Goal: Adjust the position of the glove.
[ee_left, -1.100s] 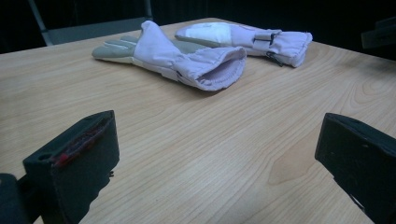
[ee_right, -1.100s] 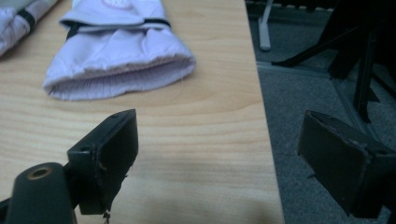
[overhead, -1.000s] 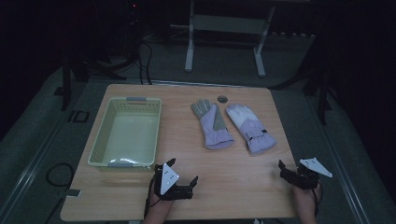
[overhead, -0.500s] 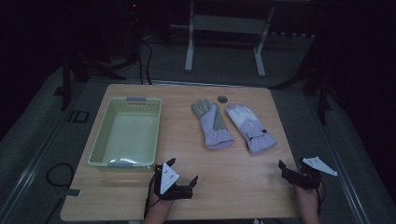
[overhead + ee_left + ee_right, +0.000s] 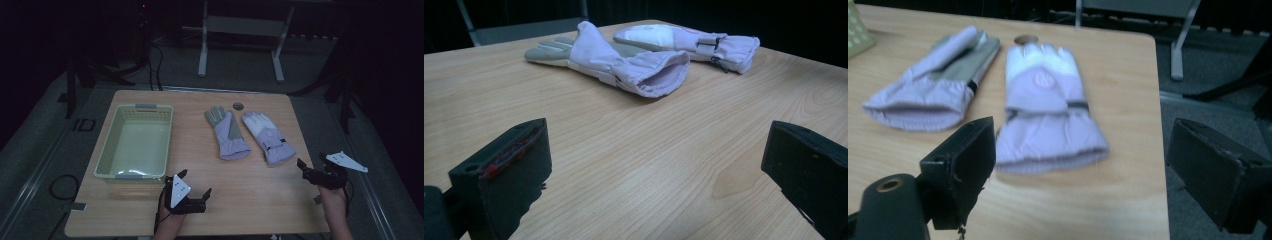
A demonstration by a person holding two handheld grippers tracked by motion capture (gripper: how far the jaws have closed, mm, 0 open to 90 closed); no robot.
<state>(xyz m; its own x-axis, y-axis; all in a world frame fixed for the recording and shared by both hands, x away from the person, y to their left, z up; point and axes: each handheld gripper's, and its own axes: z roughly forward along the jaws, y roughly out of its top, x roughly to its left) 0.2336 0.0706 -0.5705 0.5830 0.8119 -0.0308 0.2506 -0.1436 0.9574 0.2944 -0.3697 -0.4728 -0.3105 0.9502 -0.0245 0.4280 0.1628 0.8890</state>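
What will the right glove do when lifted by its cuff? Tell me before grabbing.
The right glove lies flat and looks padded and quilted, so it will probably sag from the cuff rather than hold its shape. It seems light for its bulk. The fabric looks smooth, so a shallow pinch by the open right claw might slip.

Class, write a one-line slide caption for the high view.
Two open grippers, left and right, wait at the table's near edge before two lilac gloves and a green basket.
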